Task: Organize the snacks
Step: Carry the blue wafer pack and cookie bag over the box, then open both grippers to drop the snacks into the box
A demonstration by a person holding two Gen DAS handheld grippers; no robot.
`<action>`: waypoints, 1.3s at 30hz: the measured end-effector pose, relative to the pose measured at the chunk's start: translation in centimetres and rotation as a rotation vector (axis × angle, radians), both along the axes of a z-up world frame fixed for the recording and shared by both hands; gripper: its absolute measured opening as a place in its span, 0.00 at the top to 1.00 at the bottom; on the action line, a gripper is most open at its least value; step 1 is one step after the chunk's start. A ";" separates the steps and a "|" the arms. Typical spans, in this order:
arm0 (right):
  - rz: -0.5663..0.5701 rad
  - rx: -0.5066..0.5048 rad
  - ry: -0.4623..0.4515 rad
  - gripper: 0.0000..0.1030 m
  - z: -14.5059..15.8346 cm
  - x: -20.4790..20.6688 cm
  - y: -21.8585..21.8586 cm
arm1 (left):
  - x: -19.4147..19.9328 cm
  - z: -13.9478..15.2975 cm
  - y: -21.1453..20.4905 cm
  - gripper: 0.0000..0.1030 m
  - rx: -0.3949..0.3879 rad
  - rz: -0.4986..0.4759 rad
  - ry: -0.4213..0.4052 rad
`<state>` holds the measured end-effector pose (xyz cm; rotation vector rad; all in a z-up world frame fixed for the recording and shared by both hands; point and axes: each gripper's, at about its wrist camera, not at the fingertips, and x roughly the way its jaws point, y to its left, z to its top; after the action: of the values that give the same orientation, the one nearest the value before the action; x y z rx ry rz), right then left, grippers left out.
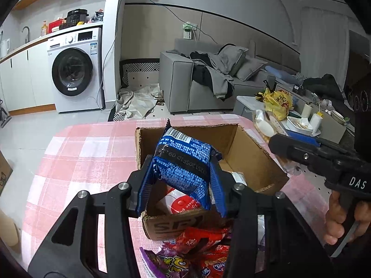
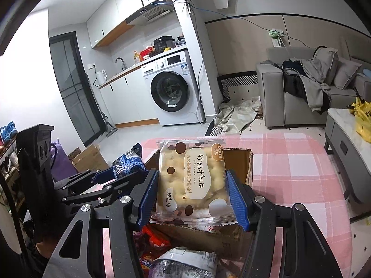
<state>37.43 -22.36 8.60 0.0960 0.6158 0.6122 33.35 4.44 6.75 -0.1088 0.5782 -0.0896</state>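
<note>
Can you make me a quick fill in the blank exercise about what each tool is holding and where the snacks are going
1. The left tool is shut on a ____ snack packet.
2. The right tool holds a clear cracker pack above the open ____ box.
3. The box stands on a table with a pink ____ cloth.

Missing words: blue; cardboard; checked

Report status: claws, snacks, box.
Left claw shut on blue packet. Right claw shut on cracker packet. Both over open cardboard box. Nothing blocking.
</note>
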 end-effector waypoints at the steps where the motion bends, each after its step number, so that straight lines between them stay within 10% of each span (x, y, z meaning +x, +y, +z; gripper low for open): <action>1: -0.002 0.003 0.008 0.43 -0.2 0.3 0.1 | 0.3 -0.1 0.0 0.59 0.000 0.002 0.001; 24: -0.020 -0.034 0.077 0.33 -2.8 2.3 0.7 | 3.9 -3.8 -1.8 0.56 0.008 -0.012 0.057; 28: -0.017 -0.025 0.042 0.04 -2.0 0.9 -0.1 | 2.3 -3.1 -1.5 0.18 0.009 -0.006 0.046; 39: -0.023 -0.099 -0.008 0.00 -1.2 -4.7 -1.9 | -6.3 -2.1 0.0 0.01 0.015 0.018 0.029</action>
<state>32.69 -24.27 7.42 0.0073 0.6356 0.5589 27.05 4.44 4.64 -0.1009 0.6068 -0.0661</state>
